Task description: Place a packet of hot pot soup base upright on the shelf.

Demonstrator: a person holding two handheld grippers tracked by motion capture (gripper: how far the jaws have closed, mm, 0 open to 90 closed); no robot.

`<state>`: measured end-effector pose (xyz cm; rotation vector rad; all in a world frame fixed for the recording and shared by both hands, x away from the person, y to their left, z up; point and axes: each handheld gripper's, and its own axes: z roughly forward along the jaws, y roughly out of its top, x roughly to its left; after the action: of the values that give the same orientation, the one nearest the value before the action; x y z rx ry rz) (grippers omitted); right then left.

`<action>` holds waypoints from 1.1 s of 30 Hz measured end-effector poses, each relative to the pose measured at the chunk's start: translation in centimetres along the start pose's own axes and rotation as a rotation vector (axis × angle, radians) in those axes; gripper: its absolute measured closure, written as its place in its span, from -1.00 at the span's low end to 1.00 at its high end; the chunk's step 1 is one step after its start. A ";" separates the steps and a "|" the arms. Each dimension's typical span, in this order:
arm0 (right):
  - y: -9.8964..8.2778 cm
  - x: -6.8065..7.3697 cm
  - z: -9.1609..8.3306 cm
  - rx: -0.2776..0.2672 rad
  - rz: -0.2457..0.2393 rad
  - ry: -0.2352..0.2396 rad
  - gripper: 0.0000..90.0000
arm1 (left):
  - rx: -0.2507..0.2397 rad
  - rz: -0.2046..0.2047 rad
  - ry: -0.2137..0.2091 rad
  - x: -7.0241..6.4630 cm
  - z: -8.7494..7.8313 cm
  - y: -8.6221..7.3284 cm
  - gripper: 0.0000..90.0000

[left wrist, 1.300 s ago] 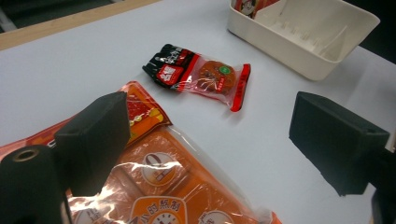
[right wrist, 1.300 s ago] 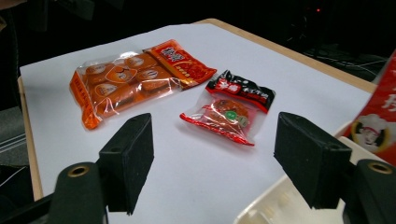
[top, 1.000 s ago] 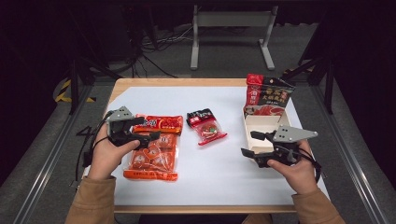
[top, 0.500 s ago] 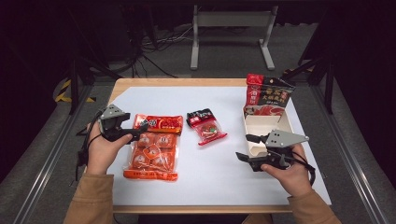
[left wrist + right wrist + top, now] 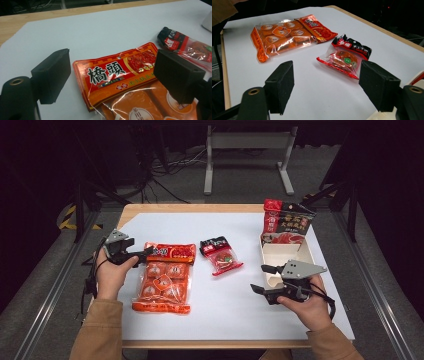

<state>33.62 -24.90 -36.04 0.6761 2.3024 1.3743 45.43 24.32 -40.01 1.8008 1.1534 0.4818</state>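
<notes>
High view: left claw [image 5: 142, 253] spread, at left of frame, tips just beside the left end of the red sauce packet [image 5: 170, 251], whose long axis runs left-right; orange snack bag [image 5: 163, 284] below it. Right claw [image 5: 260, 279] spread, lower right, beside the white tray [image 5: 285, 253], well apart from the small red-black packet [image 5: 220, 255] at center. Bare tabletop [image 5: 220, 305] between hands.

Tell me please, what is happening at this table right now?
A person holds a gripper in each hand over a white table. The left gripper is open beside the red packet. The right gripper is open beside the white box, holding nothing. An orange snack bag and a small red pouch lie between them, untouched.
</notes>
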 end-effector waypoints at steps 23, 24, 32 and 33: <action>-0.3 0.1 -0.2 0.014 -0.004 -0.013 -0.36 | 0.203 -0.120 0.010 3.2 4.8 -1.4 -0.58; -0.3 0.1 -0.2 0.014 -0.004 -0.012 -0.36 | 0.199 -0.123 0.011 3.2 4.9 -1.5 -0.58; -0.4 0.1 0.0 0.021 -0.003 -0.007 -0.36 | 0.224 -0.131 -0.025 3.4 5.6 -1.9 -0.60; -0.4 0.1 0.0 0.021 -0.003 -0.006 -0.37 | 0.225 -0.130 -0.030 3.3 5.7 -1.9 -0.60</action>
<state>33.45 -24.99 -36.39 0.6826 2.3150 1.3470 50.14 24.67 -44.97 1.9011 1.3379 0.2560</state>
